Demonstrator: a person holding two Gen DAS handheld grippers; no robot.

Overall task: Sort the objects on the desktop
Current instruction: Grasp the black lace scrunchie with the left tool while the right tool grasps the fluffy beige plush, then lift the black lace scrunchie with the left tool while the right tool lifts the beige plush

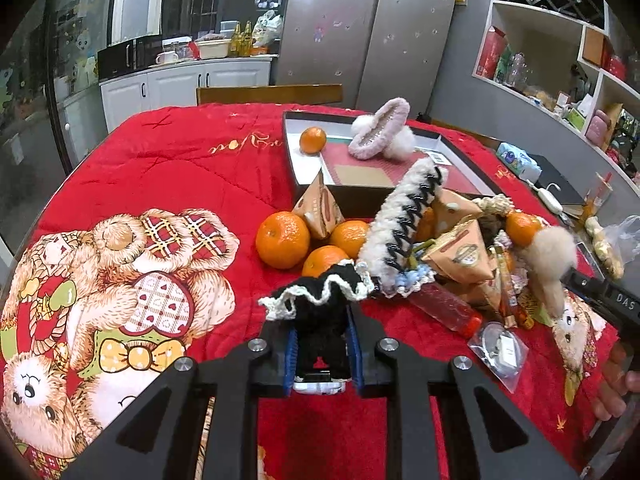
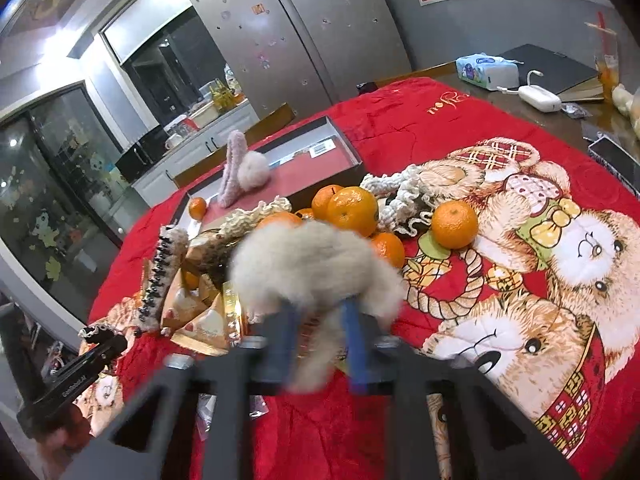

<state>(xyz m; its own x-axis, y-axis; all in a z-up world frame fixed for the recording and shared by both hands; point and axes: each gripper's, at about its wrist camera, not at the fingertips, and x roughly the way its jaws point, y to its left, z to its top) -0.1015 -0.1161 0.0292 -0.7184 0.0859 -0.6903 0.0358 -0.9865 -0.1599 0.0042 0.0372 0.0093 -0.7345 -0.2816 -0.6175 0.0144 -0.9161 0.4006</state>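
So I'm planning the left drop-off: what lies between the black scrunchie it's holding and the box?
In the left wrist view, the black scrunchie faces three oranges and a triangular snack packet lying before the box.

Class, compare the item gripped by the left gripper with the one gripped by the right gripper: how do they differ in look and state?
The left gripper holds a black scrunchie with a cream ruffled edge; the right gripper holds a beige fluffy hair clip, plain in colour. The black scrunchie looks knitted and shows sharp; the beige fluffy hair clip is furry and blurred. Both are soft hair accessories clamped between blue-padded fingers, near the orange pile.
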